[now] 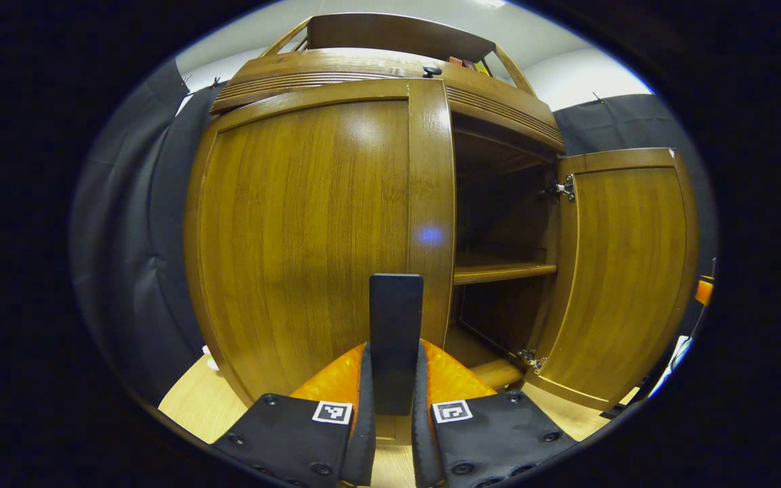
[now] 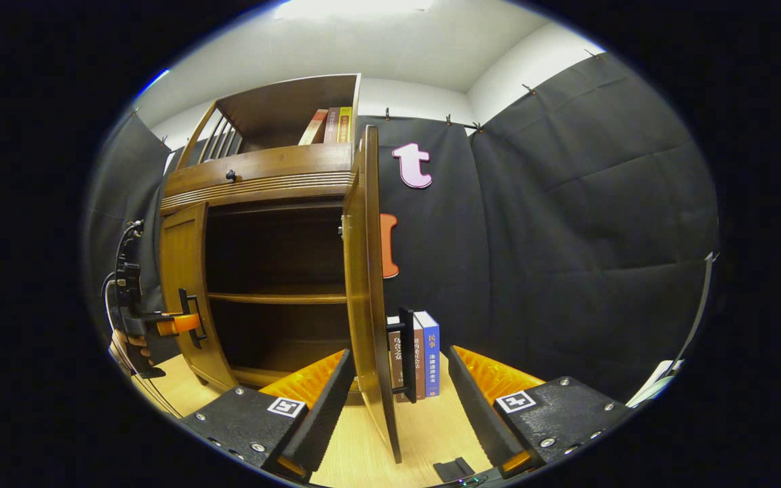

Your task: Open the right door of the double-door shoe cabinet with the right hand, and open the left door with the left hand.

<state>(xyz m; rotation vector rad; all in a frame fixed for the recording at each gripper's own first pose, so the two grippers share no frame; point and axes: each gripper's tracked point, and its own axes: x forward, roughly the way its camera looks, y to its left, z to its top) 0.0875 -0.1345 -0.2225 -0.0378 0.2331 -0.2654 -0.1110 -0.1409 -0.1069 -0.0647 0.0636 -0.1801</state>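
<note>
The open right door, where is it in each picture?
Left gripper view: the open right door hangs at the right side, swung out, inner face showing.
Right gripper view: the same door stands edge-on in the middle, between the gripper's fingers.
Shared landmark: the shelf inside the cabinet.

My left tool (image 1: 394, 407) hides the lower end of the handle (image 1: 396, 325) between its fingers, and the bottom edge cuts both fingers off. Behind the handle, part of the left door (image 1: 302, 230) is covered. Past it the cabinet (image 1: 499, 203) is too dark to tell what lies deep inside. Ahead of my right tool (image 2: 397, 413), the right door (image 2: 367, 291) stands edge-on, its face hidden, and it covers part of the books (image 2: 424, 359) on the table (image 2: 356, 454). The top books (image 2: 329, 125) are too small to tell apart.
</note>
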